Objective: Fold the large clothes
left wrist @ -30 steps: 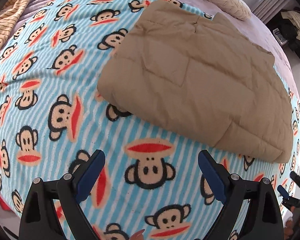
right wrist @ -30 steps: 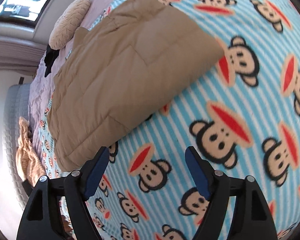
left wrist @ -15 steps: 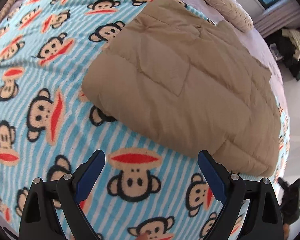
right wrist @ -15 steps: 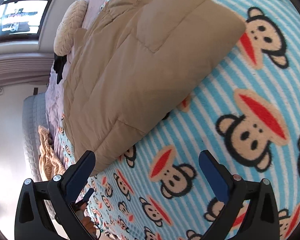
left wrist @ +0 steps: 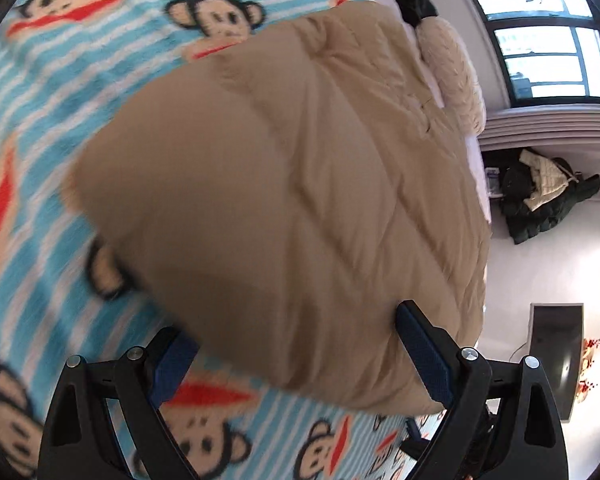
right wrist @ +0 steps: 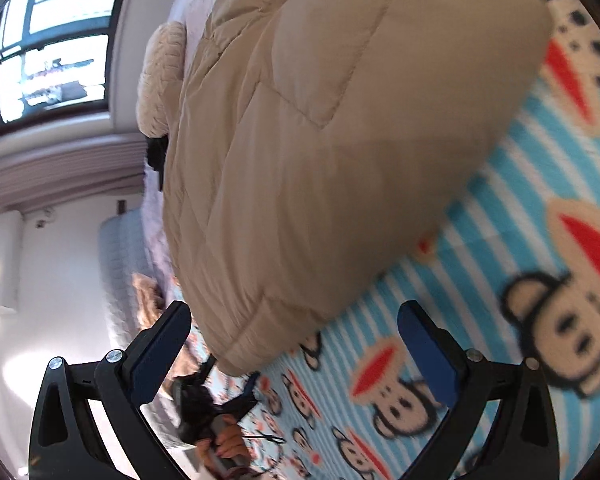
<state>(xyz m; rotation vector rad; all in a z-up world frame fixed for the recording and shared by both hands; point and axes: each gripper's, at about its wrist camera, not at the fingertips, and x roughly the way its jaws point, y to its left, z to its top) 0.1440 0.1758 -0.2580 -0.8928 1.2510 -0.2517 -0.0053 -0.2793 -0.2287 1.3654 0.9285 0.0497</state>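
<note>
The folded tan quilted garment [left wrist: 292, 184] lies on the monkey-print blanket [left wrist: 60, 60], and both the left gripper [left wrist: 296, 344] and right gripper [right wrist: 294, 344] gape wide and empty at its near edge, seemingly to pinch it for another fold

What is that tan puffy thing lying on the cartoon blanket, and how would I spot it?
Find the bed, covered by a blue-and-white striped monkey blanket. On it lies a folded tan quilted garment, puffy and stitched into panels. It is the only plain, unpatterned thing on the blanket; the cream knitted cushion beyond it is paler and ribbed.
</note>
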